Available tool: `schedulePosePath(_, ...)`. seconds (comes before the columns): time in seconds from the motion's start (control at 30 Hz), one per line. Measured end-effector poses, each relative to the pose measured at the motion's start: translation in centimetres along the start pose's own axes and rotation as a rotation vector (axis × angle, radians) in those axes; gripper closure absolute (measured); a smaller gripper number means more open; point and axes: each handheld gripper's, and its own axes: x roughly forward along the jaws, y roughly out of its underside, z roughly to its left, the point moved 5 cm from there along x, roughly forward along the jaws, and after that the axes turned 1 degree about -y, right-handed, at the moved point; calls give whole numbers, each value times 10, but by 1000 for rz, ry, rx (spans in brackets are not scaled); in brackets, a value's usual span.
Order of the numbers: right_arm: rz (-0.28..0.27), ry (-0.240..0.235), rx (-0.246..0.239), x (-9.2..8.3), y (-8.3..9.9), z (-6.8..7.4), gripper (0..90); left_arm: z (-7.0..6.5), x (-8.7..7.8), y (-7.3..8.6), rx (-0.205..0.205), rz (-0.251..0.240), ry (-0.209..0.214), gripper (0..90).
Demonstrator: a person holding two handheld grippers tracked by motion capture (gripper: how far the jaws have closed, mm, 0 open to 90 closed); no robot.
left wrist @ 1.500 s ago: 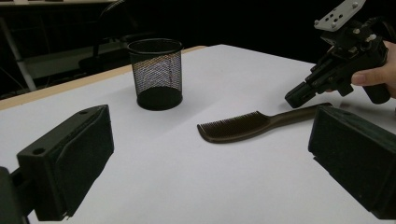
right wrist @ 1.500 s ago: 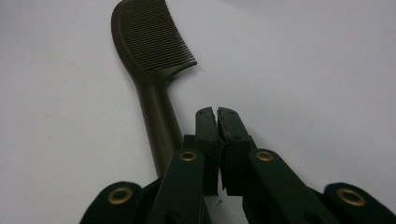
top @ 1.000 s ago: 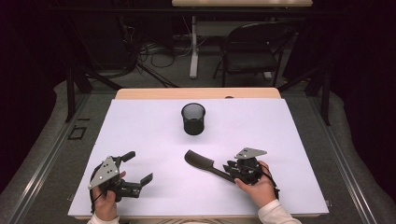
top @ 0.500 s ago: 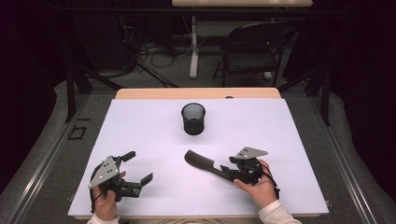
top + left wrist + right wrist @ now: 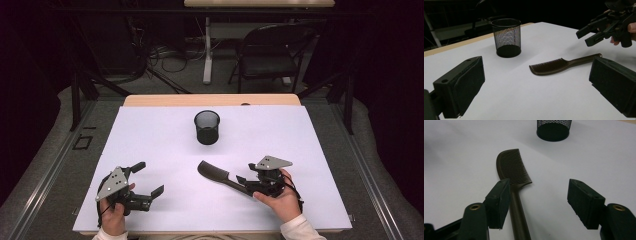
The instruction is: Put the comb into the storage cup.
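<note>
Dark brown plastic comb (image 5: 220, 176) lies flat on the white table sheet (image 5: 310, 150), lower centre of the high view, teeth end toward the middle of the frame, handle running down-right into the right gripper (image 5: 247, 183). In the right gripper view the comb (image 5: 512, 170) has its handle running just beside the left pad; the right pad stands well off it. The jaws have just been opening, and now stand fairly wide, nothing pinched; the handle sits between them but off-centre, and whether the left pad actually touches it is hard to tell from this angle. The left gripper view puts the comb (image 5: 559, 65) flat on the sheet with the right gripper (image 5: 591, 33) raised above its handle tip, so I read this as a release or a re-grip, not a carry. Black wire-mesh cup (image 5: 207, 127) stands upright in the upper middle of the sheet, well apart from the comb, and looks like the likely destination. Left gripper (image 5: 148, 181) sits at lower left, jaws wide, empty, well clear. Next move, as I judge it: centre the right jaws on the handle, close, lift, tip the comb upright, then drop it into the cup. Risk: a thin handle can slip or roll out of an off-centre pinch.
</note>
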Motion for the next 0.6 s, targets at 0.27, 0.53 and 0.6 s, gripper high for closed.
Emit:
schedulePosePath(0.27,66,11,4,0,1,-2,241,0,0,0,2,2,0,5)
schedulePosePath(0.53,128,25,-5,0,-5,-1,153,-2,0,1,6,12,2,5)
schedulePosePath(0.6,133,28,-1,1,-6,-1,149,-2,1,1,5,11,5,5)
